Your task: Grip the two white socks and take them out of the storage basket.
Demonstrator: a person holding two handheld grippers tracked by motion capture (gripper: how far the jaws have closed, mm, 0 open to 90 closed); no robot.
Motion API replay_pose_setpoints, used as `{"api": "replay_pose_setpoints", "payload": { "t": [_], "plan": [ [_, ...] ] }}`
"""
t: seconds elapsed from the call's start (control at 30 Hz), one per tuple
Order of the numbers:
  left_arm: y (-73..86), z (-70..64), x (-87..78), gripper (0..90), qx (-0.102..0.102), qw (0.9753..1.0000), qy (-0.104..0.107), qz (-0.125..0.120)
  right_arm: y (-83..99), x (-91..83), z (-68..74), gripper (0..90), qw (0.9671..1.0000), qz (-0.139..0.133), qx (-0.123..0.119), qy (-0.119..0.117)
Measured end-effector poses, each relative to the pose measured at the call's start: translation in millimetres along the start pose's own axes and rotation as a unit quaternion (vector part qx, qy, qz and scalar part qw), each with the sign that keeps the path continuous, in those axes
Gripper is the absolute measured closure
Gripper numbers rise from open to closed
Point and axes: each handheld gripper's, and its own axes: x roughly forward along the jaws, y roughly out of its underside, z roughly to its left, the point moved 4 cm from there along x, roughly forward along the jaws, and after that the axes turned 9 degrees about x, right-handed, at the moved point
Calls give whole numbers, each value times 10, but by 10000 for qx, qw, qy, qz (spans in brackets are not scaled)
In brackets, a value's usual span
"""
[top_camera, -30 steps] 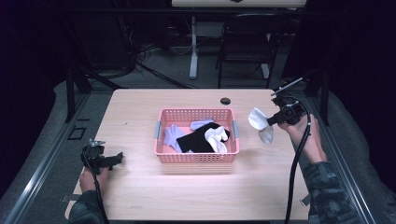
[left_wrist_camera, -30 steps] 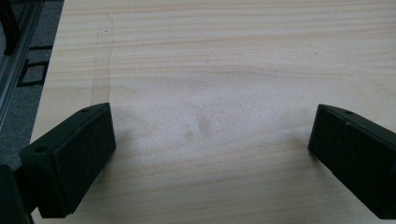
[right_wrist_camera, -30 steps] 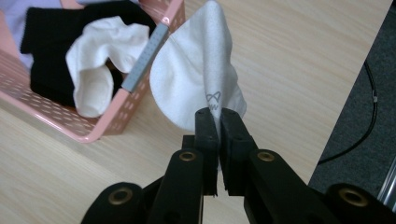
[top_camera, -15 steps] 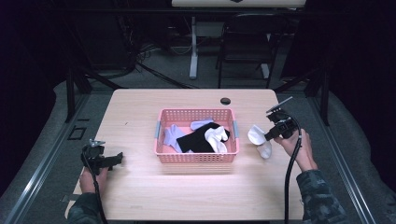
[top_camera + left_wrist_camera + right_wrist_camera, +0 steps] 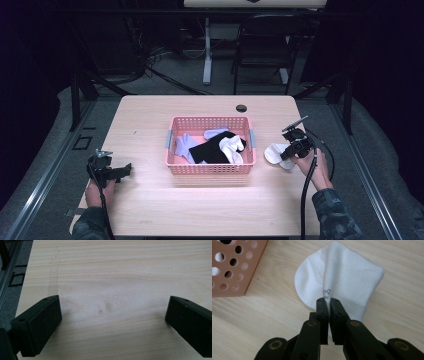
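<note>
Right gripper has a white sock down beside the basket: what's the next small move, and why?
Probably open the right gripper and let go: the white sock it pinches already lies spread on the table right of the pink basket, which still holds more socks.

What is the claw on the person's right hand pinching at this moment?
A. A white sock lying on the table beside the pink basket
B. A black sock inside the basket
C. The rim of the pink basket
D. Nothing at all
A: the right claw has its jaws closed on a fold of the white sock, which rests on the table just outside the pink basket.
</note>
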Motion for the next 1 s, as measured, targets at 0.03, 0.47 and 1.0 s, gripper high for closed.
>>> {"api": "replay_pose_setpoints", "payload": {
  "t": [0.03,0.47,1.0],
  "plan": [
    [1,-1,0,5,0,10000,1,-1,11,7,-23,858,9999,89,-54,-6],
    [1,-1,-1,5,-2,10000,0,-1,56,-160,-26,375,9997,-142,-92,-149],
    [1,-1,-1,5,-3,10000,1,-3,-163,-746,373,43,9953,-665,-709,-38]
  ]
}}
